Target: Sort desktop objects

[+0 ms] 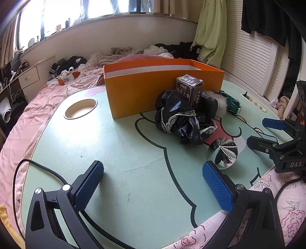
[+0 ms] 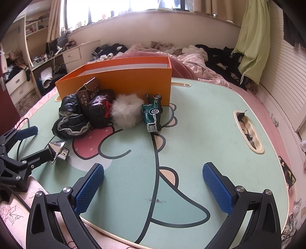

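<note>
Glossy lace-trimmed black cloth (image 1: 183, 122) (crumpled)

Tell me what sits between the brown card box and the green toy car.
In the right wrist view, a dark pouch and a white fluffy ball lie between the brown card box and the green toy car.

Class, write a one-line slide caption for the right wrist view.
Open right tool hovers over a cartoon-print table; toy car, fluffy ball and orange box wait ahead.

Bright daylight comes through the wide window (image 1: 76, 9) above a curved white wall, a pink bed (image 1: 28, 107) covered with clothes fills the room, white drawers (image 2: 19, 84) stand left and a green curtain (image 2: 252, 38) hangs right.
</note>
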Demonstrator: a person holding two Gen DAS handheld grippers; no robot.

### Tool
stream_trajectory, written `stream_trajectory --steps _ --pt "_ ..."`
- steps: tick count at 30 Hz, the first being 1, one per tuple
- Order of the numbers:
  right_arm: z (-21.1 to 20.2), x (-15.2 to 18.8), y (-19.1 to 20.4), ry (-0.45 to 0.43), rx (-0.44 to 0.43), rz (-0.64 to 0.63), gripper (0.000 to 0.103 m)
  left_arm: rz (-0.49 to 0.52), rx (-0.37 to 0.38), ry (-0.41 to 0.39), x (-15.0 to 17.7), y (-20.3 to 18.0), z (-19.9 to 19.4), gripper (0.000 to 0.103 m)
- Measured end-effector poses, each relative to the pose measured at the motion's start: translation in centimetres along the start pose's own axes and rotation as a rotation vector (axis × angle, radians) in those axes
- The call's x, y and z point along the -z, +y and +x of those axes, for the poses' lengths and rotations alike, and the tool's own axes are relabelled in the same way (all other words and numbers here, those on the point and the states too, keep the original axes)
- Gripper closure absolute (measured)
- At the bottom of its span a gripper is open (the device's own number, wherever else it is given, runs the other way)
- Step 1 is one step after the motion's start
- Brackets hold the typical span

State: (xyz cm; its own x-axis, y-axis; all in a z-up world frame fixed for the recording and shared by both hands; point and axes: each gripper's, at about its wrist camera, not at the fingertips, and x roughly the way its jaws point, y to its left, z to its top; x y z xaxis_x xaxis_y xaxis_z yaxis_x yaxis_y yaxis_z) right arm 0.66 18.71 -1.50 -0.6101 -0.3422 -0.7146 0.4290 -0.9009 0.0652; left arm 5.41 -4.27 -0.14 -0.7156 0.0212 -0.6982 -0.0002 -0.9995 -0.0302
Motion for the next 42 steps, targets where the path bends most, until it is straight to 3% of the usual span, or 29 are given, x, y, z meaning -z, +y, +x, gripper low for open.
stream_trajectory --steps 21,28,31,33,36,42 --pt "-0.1 0.1 0.0 0.0 -0.001 0.001 0.0 0.003 0.002 -0.009 0.1 -0.1 -0.2 0.0" --pt "-0.1 0.1 0.0 -0.001 -0.001 0.001 0.0 0.0 0.092 -0.07 -0.5 -0.4 -2.0 0.001" --pt "-0.1 0.1 0.0 -0.001 -0.001 0.001 0.0 0.031 0.106 -0.086 -1.0 -1.0 -2.8 0.01" --pt "-0.1 0.1 -0.1 -0.001 -0.001 0.001 0.0 0.041 0.152 -0.079 -1.4 -1.5 -3.0 0.023" --pt "-0.2 0.1 -0.1 -0.002 -0.001 0.001 0.0 0.06 0.211 -0.049 -2.2 -2.2 -2.4 0.033" --pt "-0.2 0.1 0.1 -0.003 -0.001 0.001 0.0 0.117 0.254 0.034 -2.6 -4.1 -0.8 0.045"
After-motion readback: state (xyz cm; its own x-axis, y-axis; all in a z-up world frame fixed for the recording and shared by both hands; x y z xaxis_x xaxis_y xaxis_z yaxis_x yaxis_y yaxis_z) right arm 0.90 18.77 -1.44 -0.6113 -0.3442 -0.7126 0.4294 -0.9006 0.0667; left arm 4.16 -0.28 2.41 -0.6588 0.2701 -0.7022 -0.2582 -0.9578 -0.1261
